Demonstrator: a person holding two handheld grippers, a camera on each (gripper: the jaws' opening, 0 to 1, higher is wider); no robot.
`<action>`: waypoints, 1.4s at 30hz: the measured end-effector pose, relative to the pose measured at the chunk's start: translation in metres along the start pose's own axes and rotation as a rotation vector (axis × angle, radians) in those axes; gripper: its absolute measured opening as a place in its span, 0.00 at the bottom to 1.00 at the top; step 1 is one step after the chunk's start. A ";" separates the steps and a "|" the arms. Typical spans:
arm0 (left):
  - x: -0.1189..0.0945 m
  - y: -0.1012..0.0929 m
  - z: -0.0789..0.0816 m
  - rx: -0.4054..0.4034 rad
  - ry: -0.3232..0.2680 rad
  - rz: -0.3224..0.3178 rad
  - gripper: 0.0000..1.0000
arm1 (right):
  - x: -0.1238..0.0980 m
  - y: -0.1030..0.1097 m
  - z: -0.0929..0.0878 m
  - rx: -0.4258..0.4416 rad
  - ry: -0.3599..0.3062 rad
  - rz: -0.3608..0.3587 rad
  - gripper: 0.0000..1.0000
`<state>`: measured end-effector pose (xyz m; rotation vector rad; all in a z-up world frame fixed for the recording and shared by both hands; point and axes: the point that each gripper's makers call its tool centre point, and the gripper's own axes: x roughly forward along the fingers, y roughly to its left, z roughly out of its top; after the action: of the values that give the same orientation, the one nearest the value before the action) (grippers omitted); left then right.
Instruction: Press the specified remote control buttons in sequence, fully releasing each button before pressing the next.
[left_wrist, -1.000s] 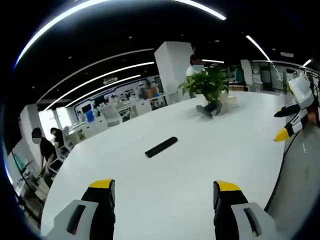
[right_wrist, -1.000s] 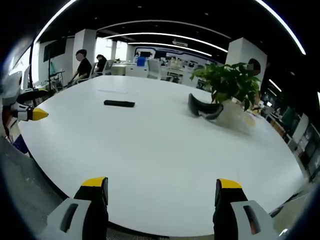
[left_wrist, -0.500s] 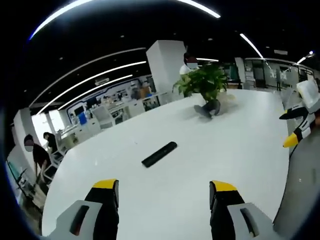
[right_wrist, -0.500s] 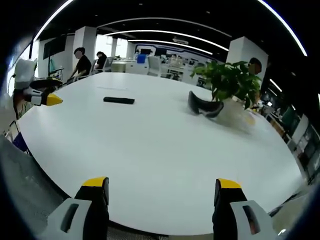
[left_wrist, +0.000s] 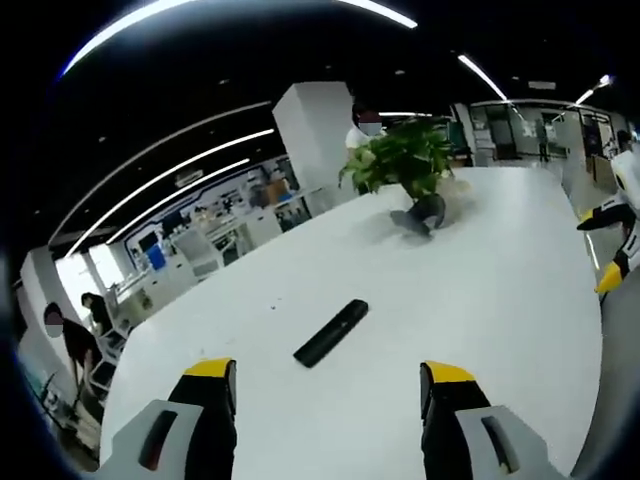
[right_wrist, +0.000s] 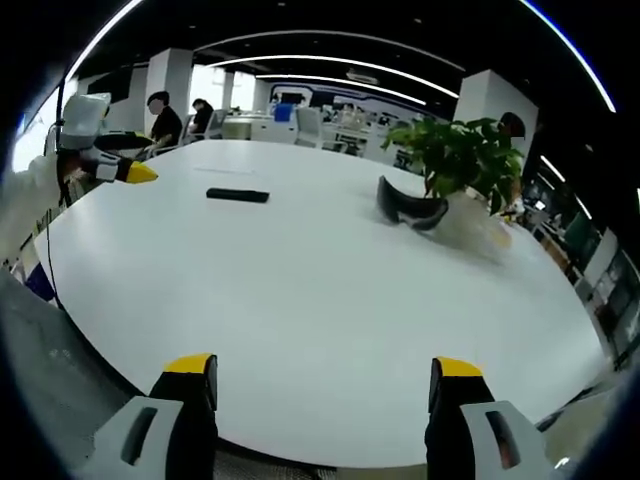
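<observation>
Remote control (left_wrist: 331, 332): slim, black, flat on table (left_wrist: 480, 260).

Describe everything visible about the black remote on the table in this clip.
The slim black bar-shaped remote control lies flat on the white glossy table, apart from everything else, and nothing touches it. It looks like matte plastic, long and narrow; its buttons are too small to make out. In the left gripper view it lies diagonally just beyond the open left claw.

The remote control (left_wrist: 331, 332) is too small for its buttons to be made out in either view. The plant's (right_wrist: 462, 160) pot (right_wrist: 467, 225) is blurred. In the left gripper view the right tool (left_wrist: 612, 280) is cut off at the picture's right edge.
</observation>
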<state>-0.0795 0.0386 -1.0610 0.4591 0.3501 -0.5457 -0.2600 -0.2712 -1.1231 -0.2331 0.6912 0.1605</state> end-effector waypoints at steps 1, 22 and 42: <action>0.003 0.001 -0.001 0.002 0.003 -0.003 0.78 | 0.000 0.000 0.000 -0.001 0.001 0.000 0.87; 0.079 0.023 -0.028 0.080 0.140 -0.079 0.69 | 0.002 0.000 -0.007 0.001 0.039 -0.001 0.88; 0.125 0.026 -0.065 0.163 0.320 -0.235 0.65 | 0.002 0.001 -0.006 0.021 0.038 0.009 0.83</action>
<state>0.0228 0.0386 -1.1614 0.6704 0.6751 -0.7340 -0.2624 -0.2722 -1.1290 -0.2134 0.7318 0.1581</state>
